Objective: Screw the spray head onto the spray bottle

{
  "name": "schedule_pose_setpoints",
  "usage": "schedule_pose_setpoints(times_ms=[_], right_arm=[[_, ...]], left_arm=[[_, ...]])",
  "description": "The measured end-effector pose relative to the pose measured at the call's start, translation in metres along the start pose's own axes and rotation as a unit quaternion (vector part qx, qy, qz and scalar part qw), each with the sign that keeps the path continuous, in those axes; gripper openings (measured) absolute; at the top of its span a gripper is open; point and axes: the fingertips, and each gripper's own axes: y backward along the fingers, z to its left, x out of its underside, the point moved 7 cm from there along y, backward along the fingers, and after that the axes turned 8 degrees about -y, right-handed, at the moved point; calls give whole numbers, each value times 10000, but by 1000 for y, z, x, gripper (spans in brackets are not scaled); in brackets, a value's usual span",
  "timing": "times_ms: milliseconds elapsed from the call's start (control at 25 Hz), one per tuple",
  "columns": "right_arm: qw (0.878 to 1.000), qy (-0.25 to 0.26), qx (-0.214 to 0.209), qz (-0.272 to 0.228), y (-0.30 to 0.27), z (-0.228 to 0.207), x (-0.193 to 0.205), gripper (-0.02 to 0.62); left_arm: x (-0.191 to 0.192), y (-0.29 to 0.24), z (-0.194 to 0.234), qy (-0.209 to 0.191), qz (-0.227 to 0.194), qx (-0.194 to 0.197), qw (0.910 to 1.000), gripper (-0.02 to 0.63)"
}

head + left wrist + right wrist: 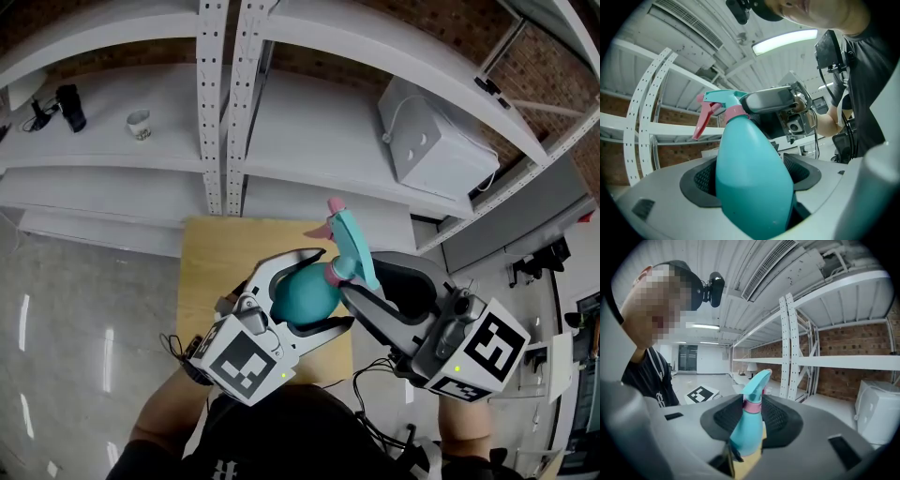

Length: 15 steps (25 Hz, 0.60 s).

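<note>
Above wooden table (211,253), left gripper (323,286) clamps teal bottle (752,178); right gripper (361,278) seemingly clamps spray head (352,239).

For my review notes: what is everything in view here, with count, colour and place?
spray bottle: one, teal, above the table, in the left gripper's jaws
spray head: one, teal with pink trigger and collar, on the bottle's neck
table: one, light wood, under the grippers
shelf rack: one, white, behind the table
box: one, white, on the rack, right
cup: one, pale, on the rack, left
black device: one, left of the cup
left gripper: white, shut on the bottle
right gripper: white and black, shut on the spray head
</note>
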Motion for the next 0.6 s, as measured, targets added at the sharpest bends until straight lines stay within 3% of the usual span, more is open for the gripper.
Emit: schedule_pose_setpoints(times_ms=[80,240,320,480,600], right_arm=[[9997,-94,235,-2,-3,-1,2,117],[9911,-421,1248,-179,-12,-3,10,117],[9867,-441,1529,-324,-17,-1,12,117],[9907,-351,1239,-433,-11,5,10,118],[9970,-407,369,-543,13,6,5,118]], left_arm=[[3,-1,1,-122,239,-268,9993,394],[13,-11,4,-219,931,-1143,9888,396],[16,-13,4,-149,997,-1342,9858,396],[14,-11,4,133,613,-949,9935,395],[5,-6,5,327,151,-389,9986,396]])
